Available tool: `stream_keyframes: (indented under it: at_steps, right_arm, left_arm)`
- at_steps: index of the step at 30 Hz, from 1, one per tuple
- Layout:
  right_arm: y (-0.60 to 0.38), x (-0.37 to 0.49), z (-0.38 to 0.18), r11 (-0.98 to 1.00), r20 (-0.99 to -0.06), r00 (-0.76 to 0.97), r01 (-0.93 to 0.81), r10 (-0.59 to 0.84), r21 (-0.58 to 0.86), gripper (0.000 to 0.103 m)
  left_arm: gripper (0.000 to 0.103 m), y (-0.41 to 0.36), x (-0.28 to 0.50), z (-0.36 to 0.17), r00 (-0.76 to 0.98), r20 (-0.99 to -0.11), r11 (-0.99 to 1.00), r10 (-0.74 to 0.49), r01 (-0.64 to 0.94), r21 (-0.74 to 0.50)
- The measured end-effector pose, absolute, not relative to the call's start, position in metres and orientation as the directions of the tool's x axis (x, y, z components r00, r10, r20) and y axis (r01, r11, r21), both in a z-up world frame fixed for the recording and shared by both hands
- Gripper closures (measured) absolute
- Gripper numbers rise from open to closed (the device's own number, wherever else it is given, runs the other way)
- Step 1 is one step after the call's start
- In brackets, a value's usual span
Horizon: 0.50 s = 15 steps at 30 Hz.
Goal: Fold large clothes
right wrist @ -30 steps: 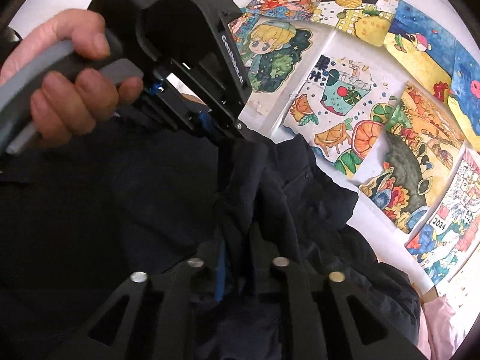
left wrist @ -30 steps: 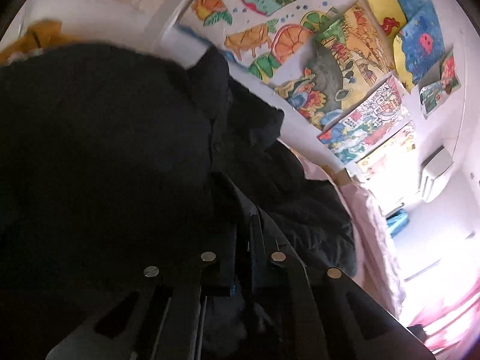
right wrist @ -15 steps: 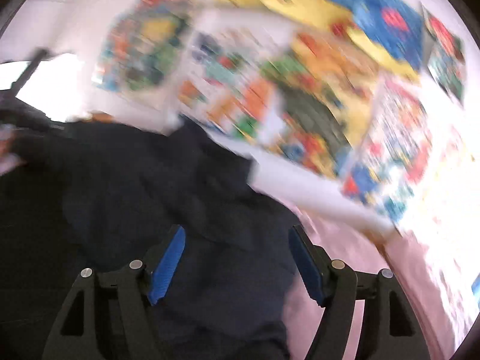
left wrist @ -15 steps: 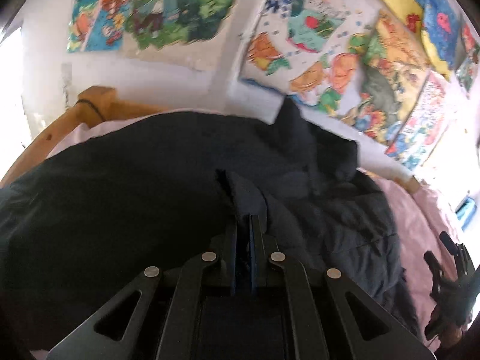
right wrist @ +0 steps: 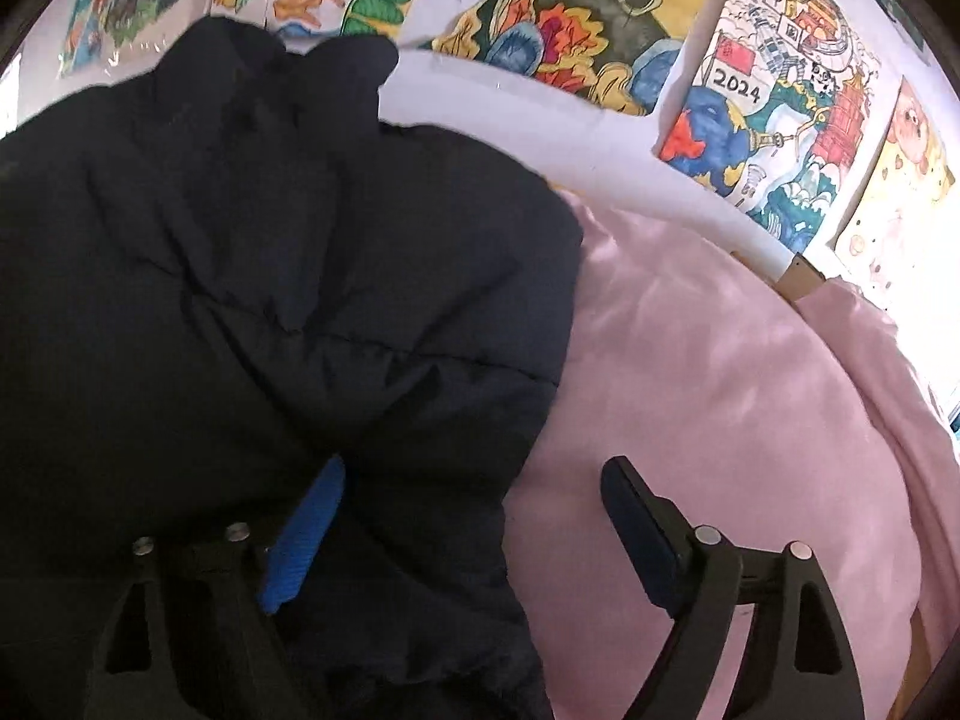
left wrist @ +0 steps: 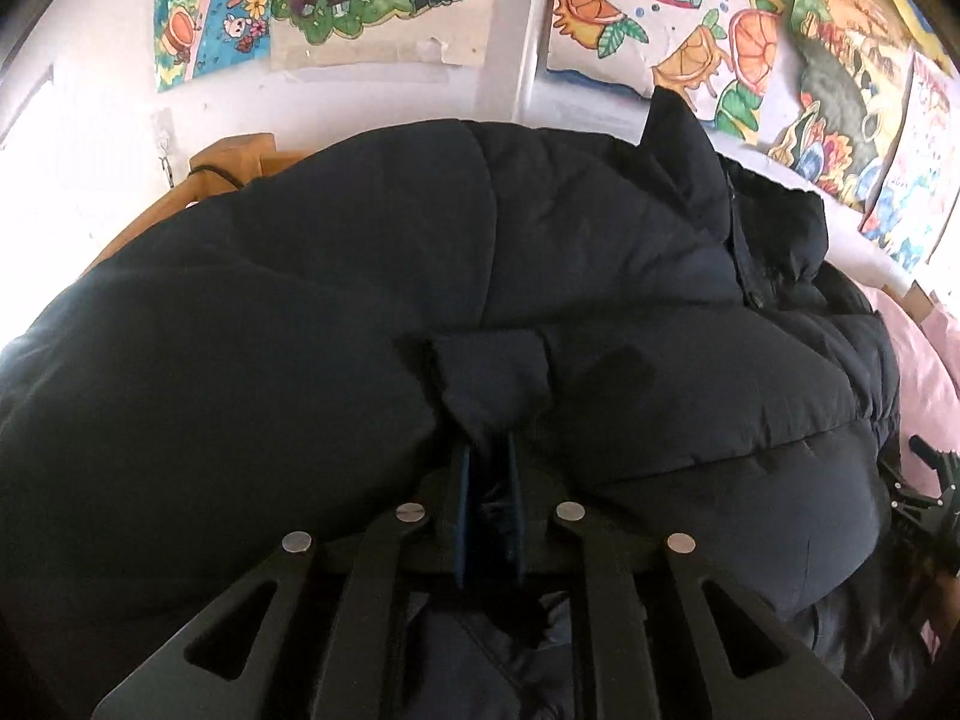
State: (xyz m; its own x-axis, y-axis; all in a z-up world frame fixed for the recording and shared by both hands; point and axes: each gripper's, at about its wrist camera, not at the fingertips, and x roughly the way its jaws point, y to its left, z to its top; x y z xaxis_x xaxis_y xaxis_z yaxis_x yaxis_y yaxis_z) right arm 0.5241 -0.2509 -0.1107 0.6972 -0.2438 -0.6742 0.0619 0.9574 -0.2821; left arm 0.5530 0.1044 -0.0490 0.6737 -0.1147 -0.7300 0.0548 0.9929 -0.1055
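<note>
The dark puffer jacket lay heaped on the pink bedspread, its collar up near the wall of children's paintings. The left gripper was just beginning to part its jaws, a pinch of jacket fabric between the blue pads. The right gripper was spreading wide, one finger over the jacket's hem, the other over bare bedspread, nothing clamped. It looked like the end of a fold, both tools letting go. Next, I judged, came finding a fresh edge, likely that near hem, and gripping through thick, springy padding
</note>
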Motion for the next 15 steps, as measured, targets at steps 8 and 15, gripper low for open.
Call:
stream_keyframes:
  at_steps: [8, 15]
  right_arm:
    - [-0.261, 0.516, -0.098, 0.97, -0.647, 0.733, 0.073, -0.211, -0.233, 0.009]
    - [-0.21, 0.503, -0.066, 0.948, -0.594, 0.791, -0.059, -0.146, -0.313, 0.009]
  left_arm:
    - [0.055, 0.108, 0.527, -0.031, 0.69, -0.706, 0.985, -0.156, 0.057, -0.162]
    - [0.026, 0.128, 0.46, -0.004, 0.713, -0.686, 0.983, -0.143, 0.022, -0.181]
